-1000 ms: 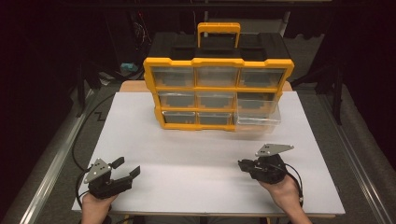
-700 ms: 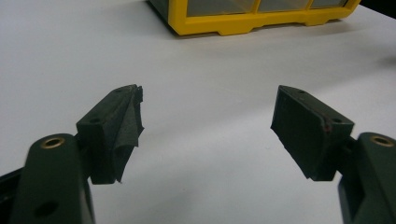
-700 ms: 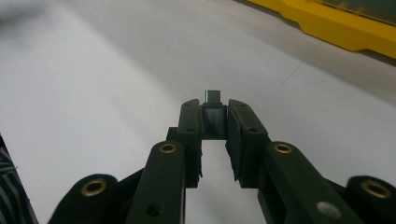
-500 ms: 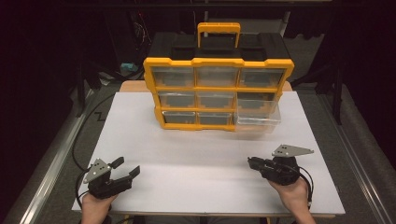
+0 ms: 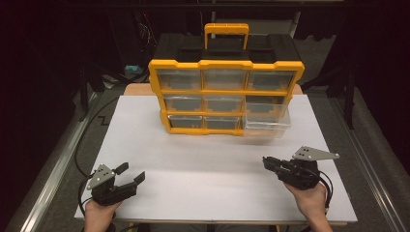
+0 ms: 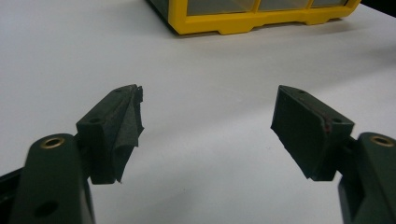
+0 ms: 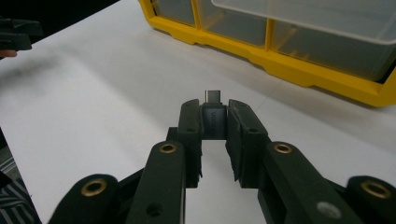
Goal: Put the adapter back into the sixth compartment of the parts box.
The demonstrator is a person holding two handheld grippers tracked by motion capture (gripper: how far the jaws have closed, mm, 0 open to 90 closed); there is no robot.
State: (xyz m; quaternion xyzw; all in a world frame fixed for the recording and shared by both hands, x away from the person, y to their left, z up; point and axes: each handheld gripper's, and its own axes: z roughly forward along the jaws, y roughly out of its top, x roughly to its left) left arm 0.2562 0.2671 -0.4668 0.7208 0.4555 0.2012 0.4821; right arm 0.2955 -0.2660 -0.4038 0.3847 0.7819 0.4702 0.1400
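Right claw (image 7: 212, 123) clamped narrow on one small grey adapter (image 7: 213, 115), metal plug end poking out past the pads, long axis in line with the claw and aimed toward the yellow organizer (image 5: 226, 95). Seen from the high view, right claw (image 5: 267, 163) low over the white table (image 5: 193, 159), near its front right part, with the one pulled-out clear drawer (image 5: 267, 121) lying ahead and slightly left of it, at the organizer's bottom right corner, well apart. Likely destination judged to be that open drawer, so a forward carry needed, then a drop over its rim. Left claw (image 6: 205, 126) spread wide and holding nothing, resting at the front left (image 5: 126, 175), farther from the drawer than the right. Count: one organizer, nine drawer fronts in three rows of three, one drawer out, one adapter, two claws.
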